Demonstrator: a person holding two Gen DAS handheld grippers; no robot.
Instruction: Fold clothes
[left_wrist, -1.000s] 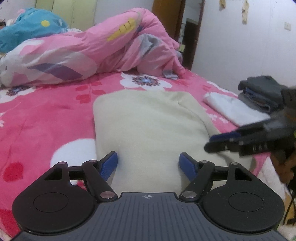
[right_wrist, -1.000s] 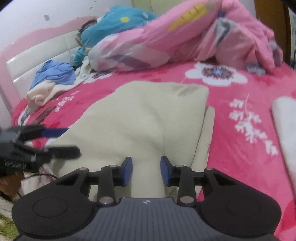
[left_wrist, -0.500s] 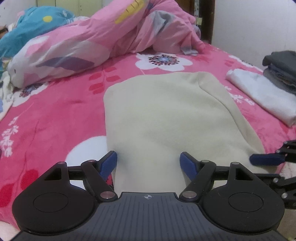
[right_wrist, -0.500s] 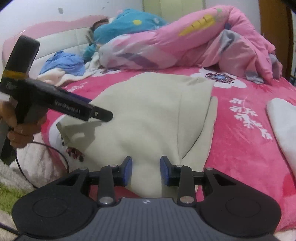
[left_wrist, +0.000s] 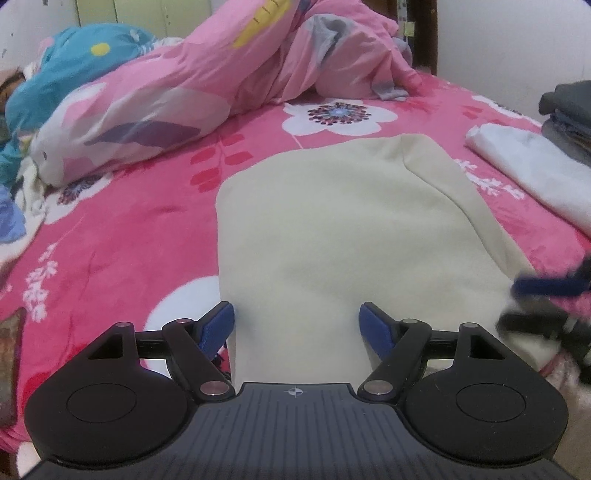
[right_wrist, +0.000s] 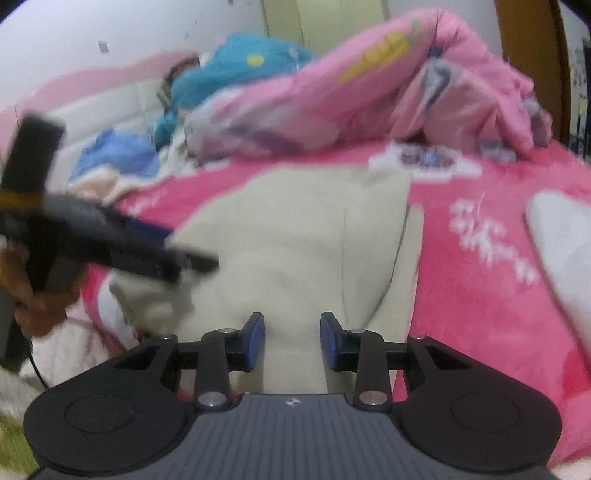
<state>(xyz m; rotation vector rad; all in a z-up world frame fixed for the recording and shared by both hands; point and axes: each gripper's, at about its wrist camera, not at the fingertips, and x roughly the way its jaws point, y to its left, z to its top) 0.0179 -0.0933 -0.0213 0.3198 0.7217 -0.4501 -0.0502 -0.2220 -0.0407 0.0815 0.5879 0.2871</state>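
A cream garment (left_wrist: 332, 236) lies flat on the pink floral bed, partly folded lengthwise; it also shows in the right wrist view (right_wrist: 303, 251). My left gripper (left_wrist: 297, 325) is open and empty over the garment's near hem, at its left corner. My right gripper (right_wrist: 291, 341) is open with a narrower gap, empty, over the hem nearer the right side. Its blurred fingers show in the left wrist view (left_wrist: 543, 291) at the garment's right corner. The left gripper shows blurred in the right wrist view (right_wrist: 147, 254) at the left corner.
A bunched pink quilt (left_wrist: 207, 85) and a blue plush (left_wrist: 66, 74) lie at the head of the bed. A folded white cloth (left_wrist: 532, 173) and a dark folded stack (left_wrist: 569, 110) sit at the right. Blue and cream clothes (right_wrist: 114, 166) lie far left.
Both grippers moved forward and lower toward the garment's near hem. The view swung left, and each gripper now sits by a near corner. Both stayed open.
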